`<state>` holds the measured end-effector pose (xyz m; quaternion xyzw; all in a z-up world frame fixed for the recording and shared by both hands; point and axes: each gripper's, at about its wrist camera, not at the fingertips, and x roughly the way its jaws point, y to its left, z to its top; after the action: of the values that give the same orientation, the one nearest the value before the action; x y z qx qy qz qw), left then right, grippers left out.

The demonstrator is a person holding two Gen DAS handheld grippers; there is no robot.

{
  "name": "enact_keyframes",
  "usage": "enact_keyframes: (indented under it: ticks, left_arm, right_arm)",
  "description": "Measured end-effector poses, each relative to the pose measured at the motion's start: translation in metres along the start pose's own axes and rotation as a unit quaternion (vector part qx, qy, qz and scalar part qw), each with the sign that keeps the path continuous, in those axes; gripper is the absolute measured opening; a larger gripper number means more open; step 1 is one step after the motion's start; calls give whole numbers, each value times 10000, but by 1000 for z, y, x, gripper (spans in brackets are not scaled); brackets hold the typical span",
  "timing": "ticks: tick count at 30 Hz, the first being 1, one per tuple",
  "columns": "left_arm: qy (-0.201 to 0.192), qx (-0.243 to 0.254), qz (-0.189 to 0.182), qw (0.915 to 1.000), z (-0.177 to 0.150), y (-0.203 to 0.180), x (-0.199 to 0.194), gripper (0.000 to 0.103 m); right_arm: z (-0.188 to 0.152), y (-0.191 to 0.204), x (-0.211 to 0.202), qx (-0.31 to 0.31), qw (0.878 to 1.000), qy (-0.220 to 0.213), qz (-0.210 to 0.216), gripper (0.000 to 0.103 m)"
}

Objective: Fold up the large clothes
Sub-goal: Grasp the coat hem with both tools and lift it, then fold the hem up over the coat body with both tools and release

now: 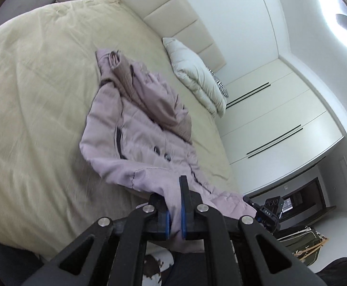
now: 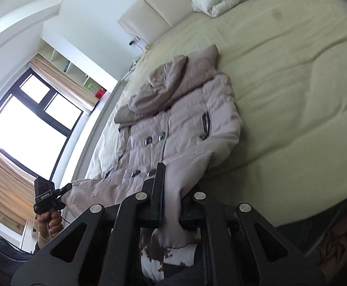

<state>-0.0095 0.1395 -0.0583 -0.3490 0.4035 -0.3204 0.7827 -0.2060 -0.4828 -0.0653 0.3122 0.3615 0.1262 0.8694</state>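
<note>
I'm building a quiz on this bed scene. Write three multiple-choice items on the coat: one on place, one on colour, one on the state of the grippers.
1. Where does the padded hooded coat lie?
A. on the cream bedsheet
B. on the floor
C. inside the white wardrobe

2. What colour is the coat?
A. navy blue
B. pale mauve-pink
C. bright red

3. How do the left gripper and the right gripper stand?
A. both open above the coat
B. only the left one closed on it
C. each shut on the coat's near hem

Key: 1 A, the coat spreads over the sheet, below the folded white duvet. 2 B, both views show mauve-pink quilted fabric. 3 C, fabric is pinched between each pair of jaws.
</note>
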Motion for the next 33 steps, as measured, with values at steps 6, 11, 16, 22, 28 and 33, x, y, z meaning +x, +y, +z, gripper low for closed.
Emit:
enact_keyframes:
  ticks: [6,11,16,22,28,33]
  left_arm:
    - [-779,434,84,9960,73,-20,16,8]
    - [-1240,701,311,9893,133,-31,41,8]
    - [-1489,813,618,9836,192,-23,73,8]
    - [-1509,918,1141,9776,258,-2,133,8]
    - [-1447,1247,1862,9638,302,22,200,8]
    - [-1110,1137,2434,9568,321,67,259,11]
  right_arm:
    - [83,33,21,-588,9949,-750,-337,8]
    - [159,69,61,-1093,9831,-1229,-804,8]
    - [227,96,117,-1538,9633,-1580,-1531,8]
    - [300,101,214,-1891,9443,-1564,-2192,8]
    - [355,82,315,-1931,9330,-1476,-2653,8]
    - [377,29,390,-1434,9461,-1128,-2676,8]
